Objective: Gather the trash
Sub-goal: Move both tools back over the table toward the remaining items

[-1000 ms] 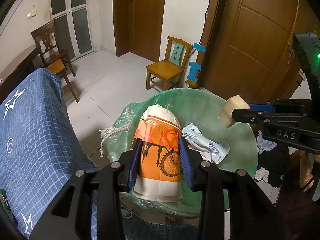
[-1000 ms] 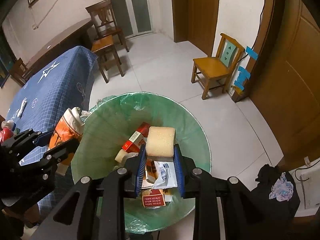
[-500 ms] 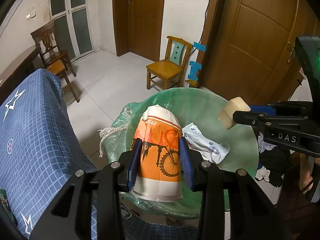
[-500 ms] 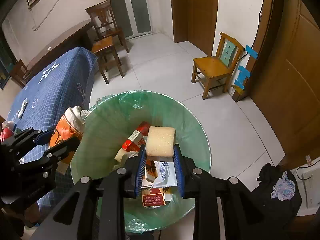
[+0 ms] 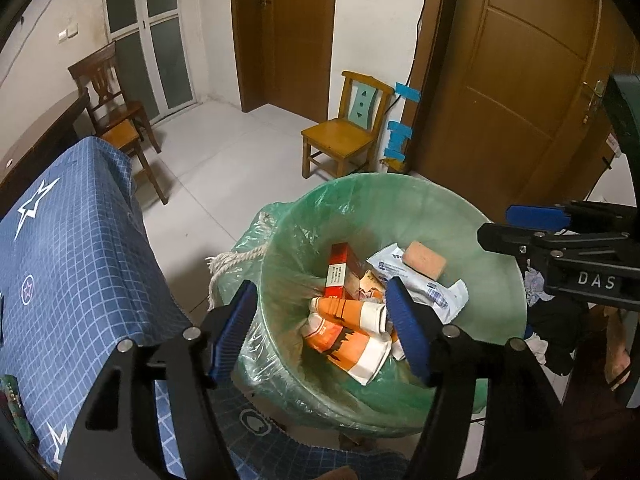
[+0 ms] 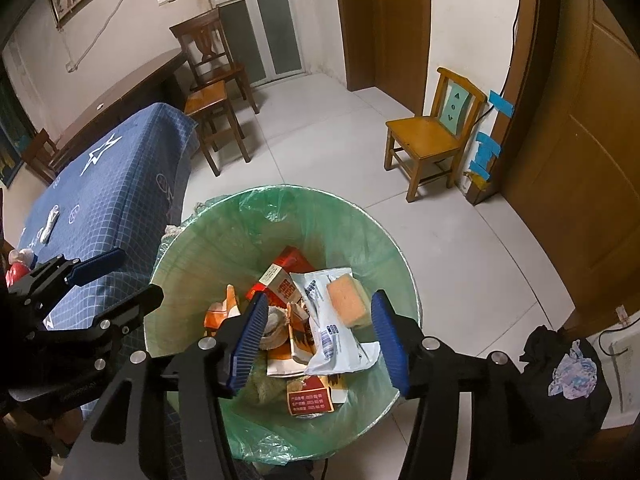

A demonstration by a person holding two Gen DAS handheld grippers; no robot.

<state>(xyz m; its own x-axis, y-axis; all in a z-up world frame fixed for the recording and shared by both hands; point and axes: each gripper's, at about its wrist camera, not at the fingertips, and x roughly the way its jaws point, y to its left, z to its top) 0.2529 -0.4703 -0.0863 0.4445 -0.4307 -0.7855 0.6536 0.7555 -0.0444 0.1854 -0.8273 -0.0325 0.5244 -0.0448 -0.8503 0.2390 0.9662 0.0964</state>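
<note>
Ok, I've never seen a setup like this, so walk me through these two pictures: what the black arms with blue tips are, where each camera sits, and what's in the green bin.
There is no robot. A person holds a pair of hand-held tongs in each hand, and each carries a wide-angle camera looking along its two fingers. One picture comes from the left tongs, the other from the right tongs; each also glimpses the other at its edge. Both hang over a bin lined with a green bag, beside a table with a blue cloth. Both have just been opening and hold nothing. Inside the bin lie an orange paper cup, a sponge, a white wrapper and red boxes.
</note>
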